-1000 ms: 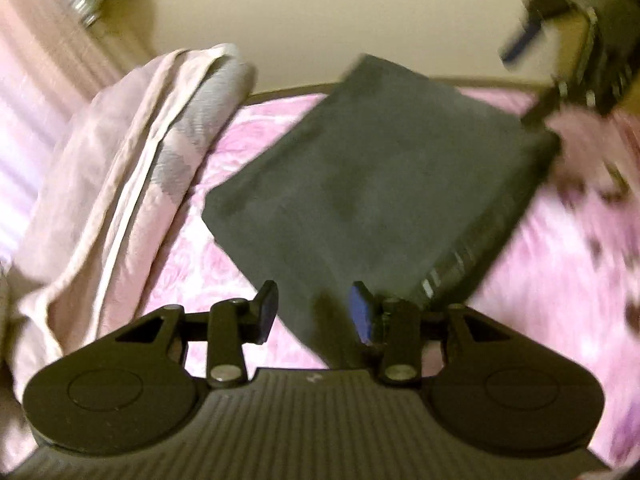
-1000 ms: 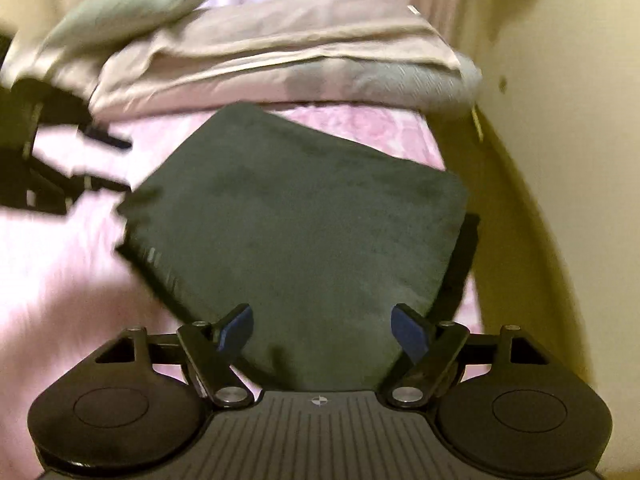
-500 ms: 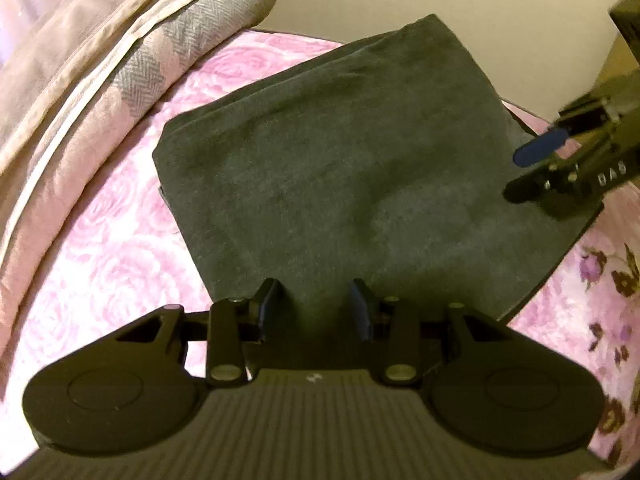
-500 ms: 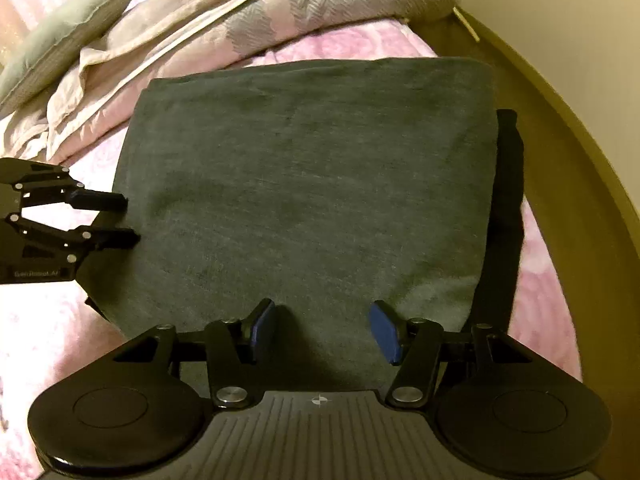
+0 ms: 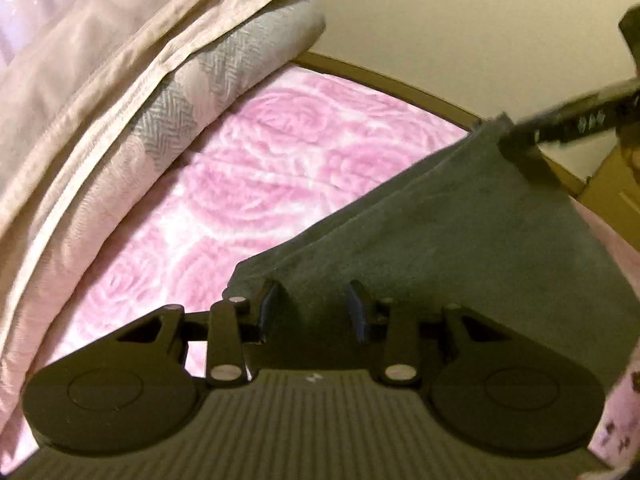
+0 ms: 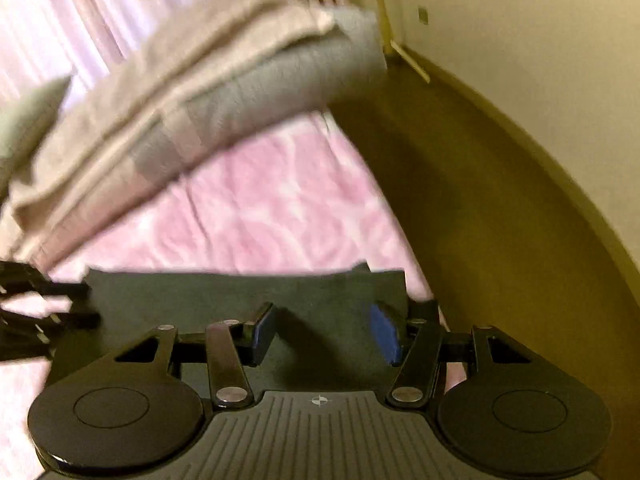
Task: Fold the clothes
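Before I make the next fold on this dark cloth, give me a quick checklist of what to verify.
1. Left gripper open around the dark cloth edge: ok.
2. Right gripper open over the cloth: ok.
3. Cloth actually pinched by either gripper: not ok, both gape.
4. Pink bedsheet ahead free for folding: ok.
5. Folded blanket apart from the cloth: ok.
6. Cloth layers lined up: cannot tell.

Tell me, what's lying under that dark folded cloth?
The dark folded cloth lies on a pink rose-patterned bedspread, which shows all around it. Whatever sits directly beneath the cloth is covered, so I cannot tell.
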Demonstrator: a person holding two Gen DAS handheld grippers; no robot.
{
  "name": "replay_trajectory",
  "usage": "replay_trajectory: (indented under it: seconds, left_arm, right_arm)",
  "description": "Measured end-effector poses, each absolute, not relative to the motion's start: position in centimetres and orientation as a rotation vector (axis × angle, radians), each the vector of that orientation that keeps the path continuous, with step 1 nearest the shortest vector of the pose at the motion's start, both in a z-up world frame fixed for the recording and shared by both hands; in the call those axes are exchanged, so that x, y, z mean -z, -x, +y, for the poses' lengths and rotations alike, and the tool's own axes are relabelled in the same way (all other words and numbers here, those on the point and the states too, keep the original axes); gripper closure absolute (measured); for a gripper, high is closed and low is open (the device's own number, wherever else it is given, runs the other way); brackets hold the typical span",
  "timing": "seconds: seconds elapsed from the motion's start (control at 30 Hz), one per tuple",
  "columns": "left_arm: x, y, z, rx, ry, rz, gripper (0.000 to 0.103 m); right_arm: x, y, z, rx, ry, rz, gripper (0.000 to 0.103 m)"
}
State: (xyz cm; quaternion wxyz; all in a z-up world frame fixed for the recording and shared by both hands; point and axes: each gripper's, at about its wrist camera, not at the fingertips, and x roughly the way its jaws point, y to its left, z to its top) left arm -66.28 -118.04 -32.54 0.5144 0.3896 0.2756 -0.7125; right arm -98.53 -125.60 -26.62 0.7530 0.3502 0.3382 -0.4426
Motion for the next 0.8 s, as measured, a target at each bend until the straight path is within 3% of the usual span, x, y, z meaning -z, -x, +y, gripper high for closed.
replay_trajectory:
  seconds: [0.1,0.37,0.53,0.6,0.67,0.73,0.8]
  left_arm:
    - [32.6,66.3,-118.3,1.702,-0.928,0.662,0.070]
    - [29.5,65.9,-112.5,1.692,-0.878,0.730,0.068]
    - [29.9,66.1,-109.5,1.647,-0.878,0.768,0.067]
    - [30.0,66.2,-108.4,1.628,-0.879,0.781,0.067]
    - [30.2,66.3,-107.3,1.609,-0.880,0.795,0.066]
    - [30.4,66.4,-106.2,1.590,-0.881,0.808,0.060]
    - [30.2,66.4,-104.8,1.560,-0.877,0.822,0.043]
  right_arm:
    - [27.6,98.4,-125.3,0.962,-0.734,0.753,0.047]
    - [23.0,99.1,-117.5,0.932,-0.753,0.691,0.046]
    - [25.2,98.6,-111.2,0.855,-0.826,0.768,0.046]
    - [26.0,98.3,-110.1,0.846,-0.801,0.782,0.043]
    - [25.6,97.9,-109.5,0.847,-0.785,0.777,0.029]
    - [24.6,98.0,-109.0,0.865,-0.815,0.739,0.027]
    - [23.5,98.5,-107.8,0.893,-0.841,0.707,0.027]
